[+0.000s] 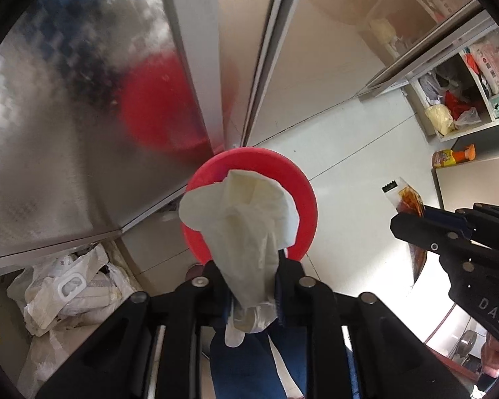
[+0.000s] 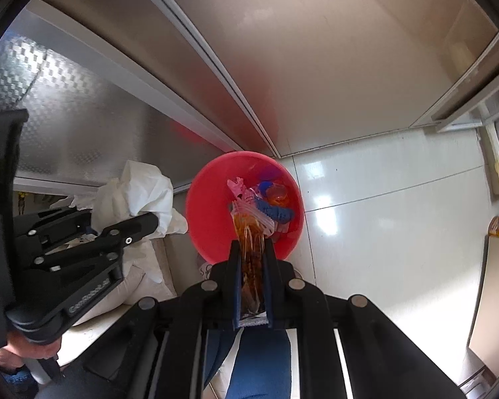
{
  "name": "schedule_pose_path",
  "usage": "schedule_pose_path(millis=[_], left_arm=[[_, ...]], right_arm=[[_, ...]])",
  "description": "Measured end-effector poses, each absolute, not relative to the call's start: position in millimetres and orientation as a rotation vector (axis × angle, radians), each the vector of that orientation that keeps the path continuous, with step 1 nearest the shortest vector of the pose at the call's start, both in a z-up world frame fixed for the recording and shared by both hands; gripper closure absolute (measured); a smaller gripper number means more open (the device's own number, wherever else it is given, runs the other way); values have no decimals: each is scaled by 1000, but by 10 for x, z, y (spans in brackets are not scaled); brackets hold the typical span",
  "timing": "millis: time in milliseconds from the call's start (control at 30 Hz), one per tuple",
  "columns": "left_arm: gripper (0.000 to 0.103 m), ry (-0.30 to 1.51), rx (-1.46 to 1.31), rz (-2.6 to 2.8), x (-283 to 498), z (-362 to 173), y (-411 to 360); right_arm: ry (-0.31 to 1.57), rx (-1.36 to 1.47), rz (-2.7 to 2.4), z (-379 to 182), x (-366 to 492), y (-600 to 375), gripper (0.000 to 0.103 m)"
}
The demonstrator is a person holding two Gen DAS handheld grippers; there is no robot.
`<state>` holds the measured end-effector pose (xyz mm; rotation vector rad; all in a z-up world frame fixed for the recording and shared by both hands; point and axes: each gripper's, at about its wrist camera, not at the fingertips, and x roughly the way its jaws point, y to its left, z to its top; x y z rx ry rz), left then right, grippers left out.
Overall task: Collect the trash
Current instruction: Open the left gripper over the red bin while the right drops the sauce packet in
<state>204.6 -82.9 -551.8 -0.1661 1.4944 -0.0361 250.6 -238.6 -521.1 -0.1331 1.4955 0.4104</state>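
A round red bin (image 2: 209,206) stands on the floor against a steel cabinet, with several wrappers and blue and orange scraps inside. My left gripper (image 1: 249,262) points straight down over the bin's rim (image 1: 302,193), its pads against a crumpled white tissue (image 1: 246,212) that hides most of the opening. My right gripper (image 2: 252,249) is shut on a clear sauce packet (image 2: 249,232) with red-brown oil in it, hanging above the bin's near side. In the right wrist view the left gripper (image 2: 126,222) and its tissue (image 2: 143,186) sit just left of the bin. The right gripper (image 1: 406,219) and packet (image 1: 406,199) show at the right.
White plastic bags (image 1: 66,292) lie on the floor left of the bin. Steel cabinet fronts (image 1: 66,133) rise behind it. Pale floor tiles (image 2: 382,216) spread to the right, with a cluttered shelf (image 1: 455,99) and an orange bottle (image 1: 452,158) beyond. A person's blue trouser leg (image 2: 259,359) is below the grippers.
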Motion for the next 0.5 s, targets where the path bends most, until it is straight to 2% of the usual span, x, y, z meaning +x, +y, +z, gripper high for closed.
schedule_pose_path(millis=[33, 67, 133, 233, 400, 500], left_arm=[[69, 1489, -162, -30, 2038, -5525, -825], [64, 1487, -159, -27, 2035, -5528, -837], [42, 1487, -158, -22, 2029, -5524, -843], [27, 1477, -157, -12, 2013, -5487, -834], [24, 1461, -178, -13, 1974, -5477, -781], [16, 1466, -165, 3, 1955, -5468, -785]], right_arm=[[1496, -131, 410, -5209, 2511, -2395, 93], [1496, -130, 410, -5196, 2526, -2415, 93], [1498, -131, 408, -5216, 2533, -2424, 93], [1506, -131, 404, -5241, 2547, -2445, 93], [1507, -141, 412, -5255, 2553, -2420, 93], [1514, -141, 421, -5279, 2545, -2386, 93]])
